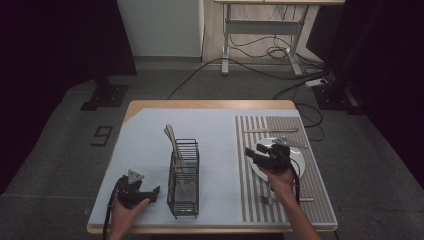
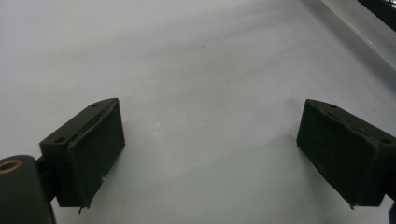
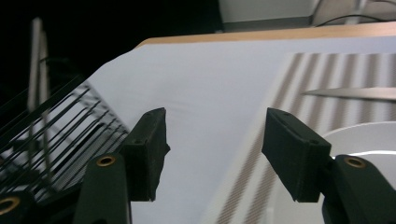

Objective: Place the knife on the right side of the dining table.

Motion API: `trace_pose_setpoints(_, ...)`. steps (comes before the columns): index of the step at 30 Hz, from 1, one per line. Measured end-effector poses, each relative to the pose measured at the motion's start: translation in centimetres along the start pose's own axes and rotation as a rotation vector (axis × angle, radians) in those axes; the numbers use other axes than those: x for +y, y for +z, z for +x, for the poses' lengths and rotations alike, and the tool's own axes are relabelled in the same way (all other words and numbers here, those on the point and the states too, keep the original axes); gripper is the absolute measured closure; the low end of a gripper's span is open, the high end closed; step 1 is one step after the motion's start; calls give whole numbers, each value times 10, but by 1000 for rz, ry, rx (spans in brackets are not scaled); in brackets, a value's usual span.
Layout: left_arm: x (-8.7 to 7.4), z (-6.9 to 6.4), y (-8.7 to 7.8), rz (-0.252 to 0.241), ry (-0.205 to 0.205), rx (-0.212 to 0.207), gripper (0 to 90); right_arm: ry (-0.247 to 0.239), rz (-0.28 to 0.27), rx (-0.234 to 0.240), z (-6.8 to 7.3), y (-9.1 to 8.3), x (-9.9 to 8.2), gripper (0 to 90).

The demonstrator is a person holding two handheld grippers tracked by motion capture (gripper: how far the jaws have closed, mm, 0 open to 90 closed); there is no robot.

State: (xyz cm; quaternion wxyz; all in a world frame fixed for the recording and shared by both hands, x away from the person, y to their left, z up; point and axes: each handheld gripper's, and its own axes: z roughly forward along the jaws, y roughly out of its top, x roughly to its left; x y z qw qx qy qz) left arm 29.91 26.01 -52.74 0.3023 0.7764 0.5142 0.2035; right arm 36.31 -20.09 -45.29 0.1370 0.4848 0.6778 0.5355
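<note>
A black wire cutlery rack (image 1: 184, 182) stands mid-table on the pale blue mat (image 1: 145, 145), with pale utensil handles (image 1: 172, 137) sticking out of its far end. To the right, on a striped placemat (image 1: 320, 190), sits a white plate (image 1: 299, 160). A knife (image 1: 270, 130) lies beyond the plate, a fork (image 1: 280, 200) lies in front of it, and another utensil (image 1: 292, 143) rests across its far rim. My right gripper (image 1: 250, 154) hovers over the plate's left edge, pointing left, open and empty (image 3: 212, 149). My left gripper (image 1: 152, 194) rests low at the front left, wide open and empty (image 2: 210, 144).
The rack (image 3: 51, 140) lies just left of my right gripper, the plate (image 3: 369, 135) and knife (image 3: 355, 93) to its right. The table's front edge runs close behind both hands. Beyond the table are floor cables (image 1: 240, 70) and a desk frame (image 1: 260, 30).
</note>
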Motion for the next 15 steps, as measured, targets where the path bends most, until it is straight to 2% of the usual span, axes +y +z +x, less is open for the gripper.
trace_pose_setpoints(1, 0, 0, 0, 0, 0, 0, 72, -14, 12, 26, 10, 3, -6, 396)
trace_pose_setpoints(2, 0, 0, 0, 0, 0, 0, 72, -14, 12, 26, 10, 3, -6, 396)
trace_pose_setpoints(4, 0, 0, 0, 0, 1, 0, 72, -41, 35, 44, 20, 9, -12, 393)
trace_pose_setpoints(9, 0, 0, 0, 0, 1, 1, 72, -58, 61, 58, 28, 17, -21, 393)
trace_pose_setpoints(15, 0, 0, 0, 0, 2, 1, 72, -48, 68, 49, 26, 21, -26, 388)
